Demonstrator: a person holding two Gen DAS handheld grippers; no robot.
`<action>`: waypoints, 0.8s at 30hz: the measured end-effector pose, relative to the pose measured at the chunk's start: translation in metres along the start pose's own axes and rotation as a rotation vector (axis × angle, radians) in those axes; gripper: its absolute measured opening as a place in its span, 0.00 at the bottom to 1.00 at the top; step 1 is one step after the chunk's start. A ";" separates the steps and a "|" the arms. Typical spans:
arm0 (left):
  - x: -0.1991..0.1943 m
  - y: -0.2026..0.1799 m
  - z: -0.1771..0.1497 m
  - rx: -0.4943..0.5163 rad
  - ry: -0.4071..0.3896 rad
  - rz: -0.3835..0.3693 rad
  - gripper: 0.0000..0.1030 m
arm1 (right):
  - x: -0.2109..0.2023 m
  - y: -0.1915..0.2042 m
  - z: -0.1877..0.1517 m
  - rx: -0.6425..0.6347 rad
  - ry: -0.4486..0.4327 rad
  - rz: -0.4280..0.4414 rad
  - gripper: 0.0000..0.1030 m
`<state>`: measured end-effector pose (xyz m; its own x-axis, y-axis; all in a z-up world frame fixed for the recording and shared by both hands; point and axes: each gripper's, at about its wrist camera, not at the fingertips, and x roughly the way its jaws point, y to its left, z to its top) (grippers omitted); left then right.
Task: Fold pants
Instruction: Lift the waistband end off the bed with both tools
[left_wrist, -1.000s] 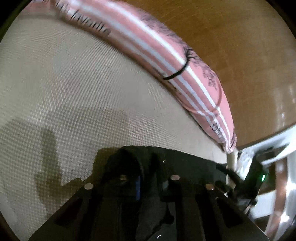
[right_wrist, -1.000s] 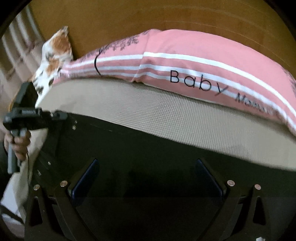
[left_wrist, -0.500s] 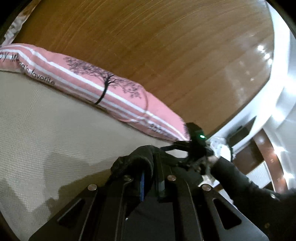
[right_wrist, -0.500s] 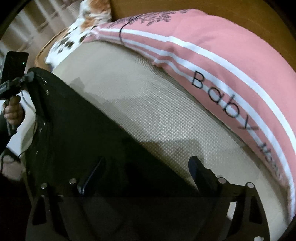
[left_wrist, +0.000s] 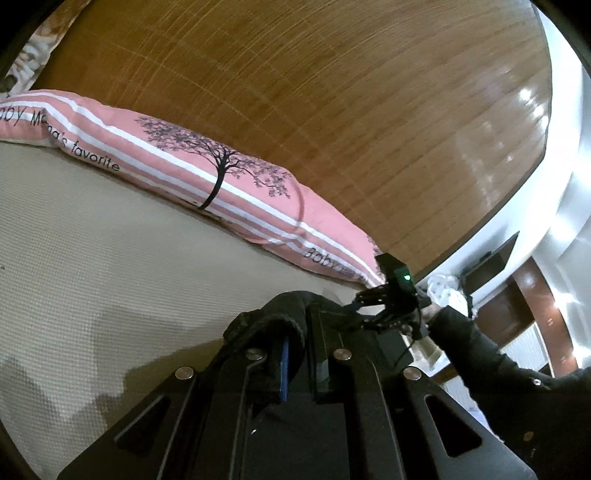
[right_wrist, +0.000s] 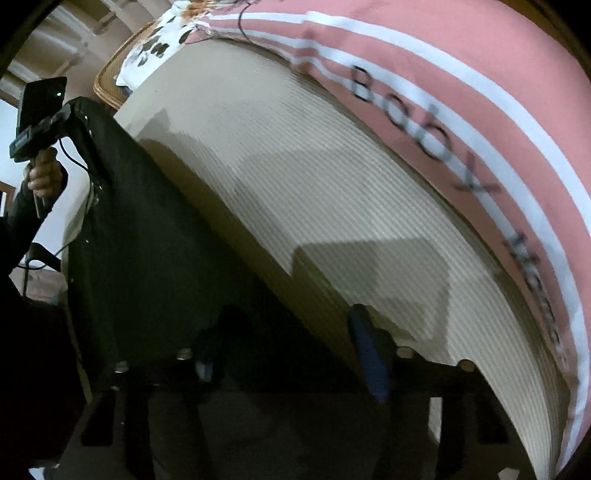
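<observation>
Left claw (left_wrist: 301, 354) is clamped tight on a bunched edge of the black pants (left_wrist: 273, 317), fabric bulging up just ahead of its fingertips. The bed (left_wrist: 110, 258) spreads out beyond and below it, with the pink pillow (left_wrist: 229, 184) further ahead against the wooden headboard (left_wrist: 332, 92).

From the right claw (right_wrist: 291, 343), the jaws stand wide apart, and the pants (right_wrist: 147, 240) hang as a dark sheet stretching away to the far-left gripper. Cloth drapes across the near jaw; whether any of it is truly pinned, I can't tell.

Here's the danger: with those jaws apart, this corner could slip free, leaving the garment dangling from one side and twisting. The left claw's thick, wadded bite may also drag a crease into the fold. The frame is blurred, so a fast swing could fling the loose edge askew.
</observation>
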<state>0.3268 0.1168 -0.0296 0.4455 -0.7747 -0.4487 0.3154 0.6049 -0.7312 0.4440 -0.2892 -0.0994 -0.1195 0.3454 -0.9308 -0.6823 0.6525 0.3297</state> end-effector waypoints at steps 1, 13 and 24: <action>0.001 0.000 0.000 0.000 -0.002 0.005 0.07 | -0.001 -0.002 -0.003 0.006 -0.006 -0.005 0.40; -0.007 -0.010 -0.003 0.044 -0.004 0.102 0.07 | -0.042 0.056 -0.029 0.026 -0.144 -0.262 0.09; -0.066 -0.065 -0.053 0.138 0.024 0.031 0.08 | -0.101 0.160 -0.102 0.097 -0.211 -0.421 0.08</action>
<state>0.2326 0.1193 0.0203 0.4373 -0.7584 -0.4834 0.4146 0.6470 -0.6399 0.2733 -0.2884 0.0314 0.3087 0.1607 -0.9375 -0.5681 0.8217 -0.0462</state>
